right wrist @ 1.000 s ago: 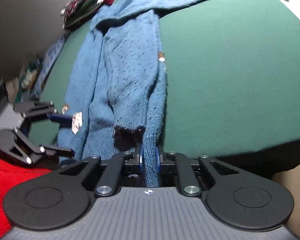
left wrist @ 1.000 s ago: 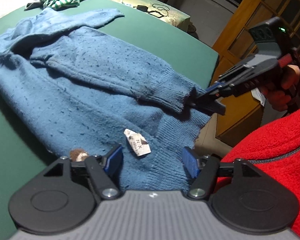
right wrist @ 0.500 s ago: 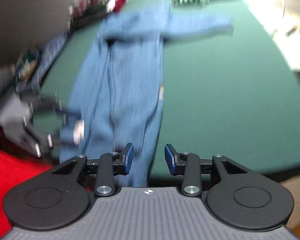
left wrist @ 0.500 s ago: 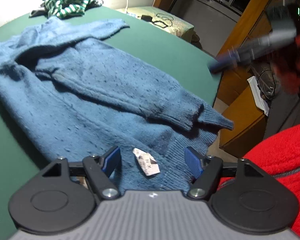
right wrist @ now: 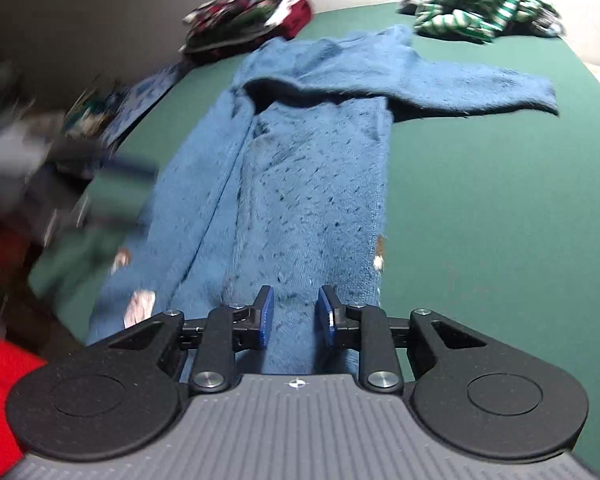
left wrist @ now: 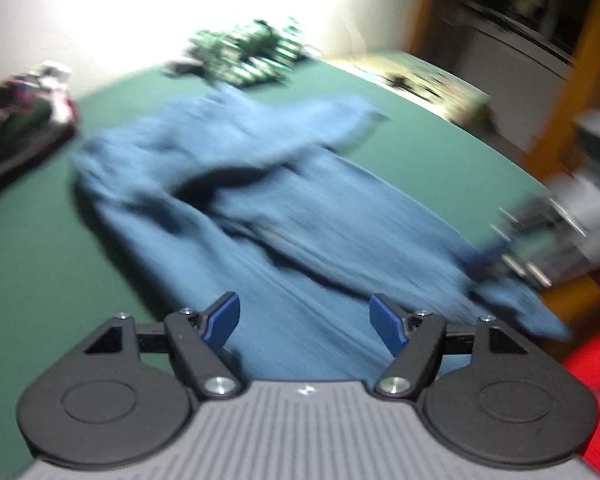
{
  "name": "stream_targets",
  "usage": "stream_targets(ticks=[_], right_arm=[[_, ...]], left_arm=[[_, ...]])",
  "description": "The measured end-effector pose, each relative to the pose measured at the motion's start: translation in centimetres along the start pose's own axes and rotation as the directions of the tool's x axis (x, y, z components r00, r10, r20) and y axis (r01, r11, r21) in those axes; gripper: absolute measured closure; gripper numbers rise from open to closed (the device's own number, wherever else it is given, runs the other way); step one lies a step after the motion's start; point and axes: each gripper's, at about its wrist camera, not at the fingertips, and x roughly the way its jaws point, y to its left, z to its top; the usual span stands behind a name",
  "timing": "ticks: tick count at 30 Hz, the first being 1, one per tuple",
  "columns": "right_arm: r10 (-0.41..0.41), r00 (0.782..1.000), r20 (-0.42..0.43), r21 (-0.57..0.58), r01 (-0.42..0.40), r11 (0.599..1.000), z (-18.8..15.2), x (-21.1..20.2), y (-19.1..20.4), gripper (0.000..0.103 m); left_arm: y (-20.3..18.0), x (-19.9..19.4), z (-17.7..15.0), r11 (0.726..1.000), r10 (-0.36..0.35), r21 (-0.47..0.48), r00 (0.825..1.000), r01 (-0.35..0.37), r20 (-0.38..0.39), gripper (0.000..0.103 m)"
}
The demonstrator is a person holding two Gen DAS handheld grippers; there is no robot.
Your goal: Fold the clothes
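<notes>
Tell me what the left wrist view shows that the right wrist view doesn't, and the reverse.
Only the left wrist view: wooden furniture at the right and a pale cushion beyond the table edge.

Only the right wrist view: white tags on the sweater's near hem, and a blue patterned cloth at the table's left edge.

Both: the blue sweater lying on the green table, the green striped garment, the dark red pile, and the red sleeve.
</notes>
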Motion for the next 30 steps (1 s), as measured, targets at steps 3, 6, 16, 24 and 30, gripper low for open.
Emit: stream_targets(ticks=[3, 6, 16, 24, 30], right_arm=[[0.014, 0.999, -0.041, -0.033, -0.015, 0.999, 1.1, 0.5, 0.0, 0.077], [0.034, 0.999, 0.002, 0.036, -0.034, 0.999, 2.5, 0.5, -1.0, 0.077], [0.057, 0.991, 0.121, 0.169, -0.078, 0.983, 5.5, 0.2, -5.1, 0.074], [-0.229, 0.949, 0.215, 0.254, 0.172, 0.952, 9.7, 0.5, -10.8, 0.061], [-0.440, 0.879, 0.185, 0.386, 0.347, 0.855, 11.8, 1.9, -18.1, 0.061]], left_arm=[[2.2, 2.6, 2.5, 0.996, 0.074, -0.058, 0.997, -0.072, 0.038, 0.044], [4.9, 6.0, 4.1, 0.985, 0.124, -0.126, 0.992, -0.120, 0.024, 0.053], [4.2, 11.1, 5.0, 0.981, 0.115, -0.155, 0.993, -0.112, 0.009, 0.025], [5.0, 7.4, 5.3, 0.976, 0.149, -0.168, 0.988, -0.141, 0.037, 0.033], [6.5, 6.7, 5.3, 0.962, 0.194, -0.201, 0.981, -0.187, 0.019, 0.032]])
